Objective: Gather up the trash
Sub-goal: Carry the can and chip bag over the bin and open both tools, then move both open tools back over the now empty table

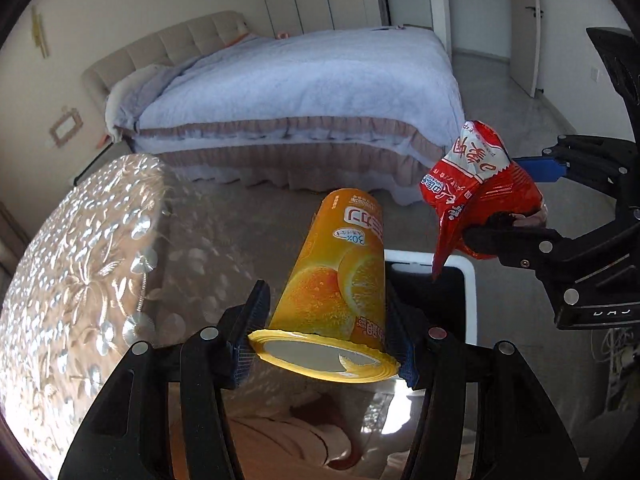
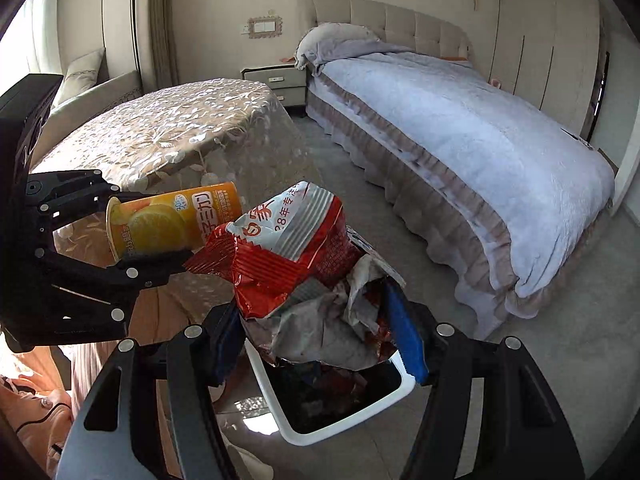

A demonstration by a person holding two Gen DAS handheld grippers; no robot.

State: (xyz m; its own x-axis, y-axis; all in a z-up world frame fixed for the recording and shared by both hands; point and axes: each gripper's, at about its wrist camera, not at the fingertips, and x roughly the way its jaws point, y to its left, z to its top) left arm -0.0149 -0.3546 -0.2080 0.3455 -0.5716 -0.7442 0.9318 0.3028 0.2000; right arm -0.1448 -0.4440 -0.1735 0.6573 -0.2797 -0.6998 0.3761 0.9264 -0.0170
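The left fingers are clamped on an orange juice cup near its open rim, its long axis running away from them over the white bin. The right fingers pinch a crumpled red snack bag directly above the same bin, so the right hand looks nearer to a clean drop. The bin's dark contents are hard to make out. Beyond the bin stand the lace-covered surface and the bed.
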